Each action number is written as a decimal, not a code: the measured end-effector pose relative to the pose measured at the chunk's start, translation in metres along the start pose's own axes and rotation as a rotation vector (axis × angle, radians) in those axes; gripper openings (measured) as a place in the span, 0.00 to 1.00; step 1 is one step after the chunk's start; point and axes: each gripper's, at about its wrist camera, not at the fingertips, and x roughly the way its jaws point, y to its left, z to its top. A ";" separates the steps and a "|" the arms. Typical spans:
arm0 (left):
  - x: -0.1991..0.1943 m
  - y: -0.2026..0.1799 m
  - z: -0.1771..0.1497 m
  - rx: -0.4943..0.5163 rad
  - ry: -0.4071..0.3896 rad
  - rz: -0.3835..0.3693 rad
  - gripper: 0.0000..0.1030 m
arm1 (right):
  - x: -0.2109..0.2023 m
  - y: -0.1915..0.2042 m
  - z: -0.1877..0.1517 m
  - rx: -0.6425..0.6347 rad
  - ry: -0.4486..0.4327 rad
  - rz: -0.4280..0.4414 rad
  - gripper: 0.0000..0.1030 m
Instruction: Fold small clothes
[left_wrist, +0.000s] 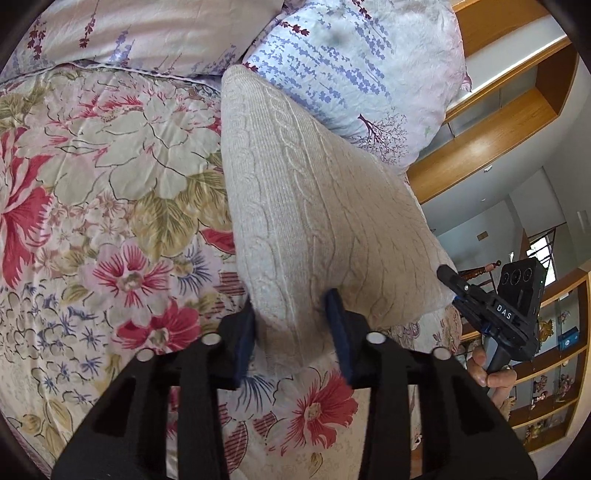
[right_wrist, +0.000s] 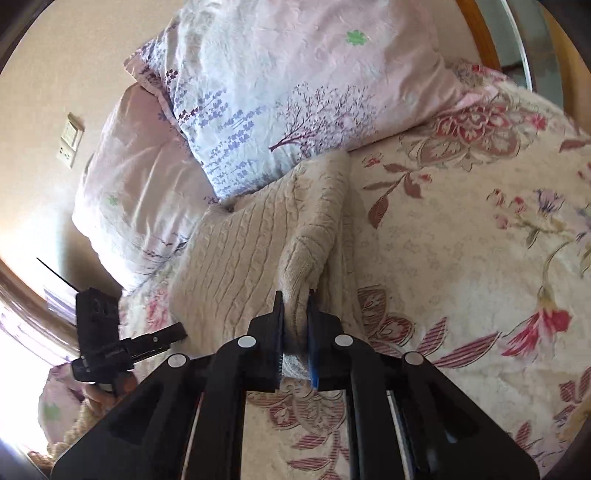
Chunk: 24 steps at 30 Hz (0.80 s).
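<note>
A cream cable-knit garment is held up over a floral bedspread. My left gripper has its jaws apart around the garment's near corner, and the cloth fills the gap between them. My right gripper is shut on another edge of the garment, with the knit pinched between the pads. The right gripper also shows in the left wrist view at the garment's right corner. The left gripper shows in the right wrist view at the garment's left edge.
Two pale pillows with purple plant prints lie at the head of the bed, touching the garment's far end. Wooden shelves stand to the right. A wall with a switch plate lies left.
</note>
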 end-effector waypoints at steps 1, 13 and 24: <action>-0.001 -0.001 -0.001 0.009 -0.008 0.007 0.25 | -0.006 0.003 0.002 -0.010 -0.034 -0.004 0.09; 0.004 0.003 -0.019 0.039 -0.013 0.034 0.19 | 0.013 -0.027 -0.011 0.012 0.034 -0.109 0.10; -0.010 -0.010 0.005 0.075 -0.108 0.166 0.74 | 0.008 -0.030 0.048 0.145 -0.029 -0.005 0.50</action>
